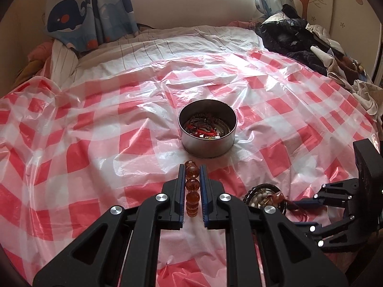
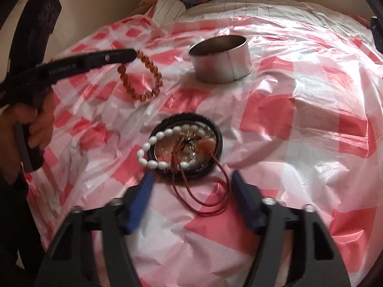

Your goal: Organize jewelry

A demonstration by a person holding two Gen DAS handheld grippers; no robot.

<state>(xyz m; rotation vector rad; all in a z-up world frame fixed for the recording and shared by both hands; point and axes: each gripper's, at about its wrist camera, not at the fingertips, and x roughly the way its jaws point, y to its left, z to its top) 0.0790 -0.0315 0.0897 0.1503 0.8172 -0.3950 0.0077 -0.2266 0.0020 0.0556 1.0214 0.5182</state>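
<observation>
An amber bead bracelet (image 1: 192, 189) of round, glossy, translucent beads is clenched between the jaws of the left gripper (image 1: 192, 192); in the right wrist view its loop hangs below those jaws, the lowest beads at or just above the sheet. Ahead of the left jaws stands a round metal tin (image 1: 207, 129) with straight, dull silver walls, holding a tangle of red cord and dark rings. Just in front of the right gripper (image 2: 191, 197), whose jaws stand released and apart with nothing pressed between them, lies a flat round lid (image 2: 186, 149) with a black ribbed rim and a shiny inside. Across it drapes a string of smooth white oval beads (image 2: 153, 153), and thin brown cord loops (image 2: 203, 198) trail from it into the gap between the right jaws. Everything rests on a crinkled, glossy red-and-white checked plastic sheet (image 1: 95, 124) spread over a bed.
</observation>
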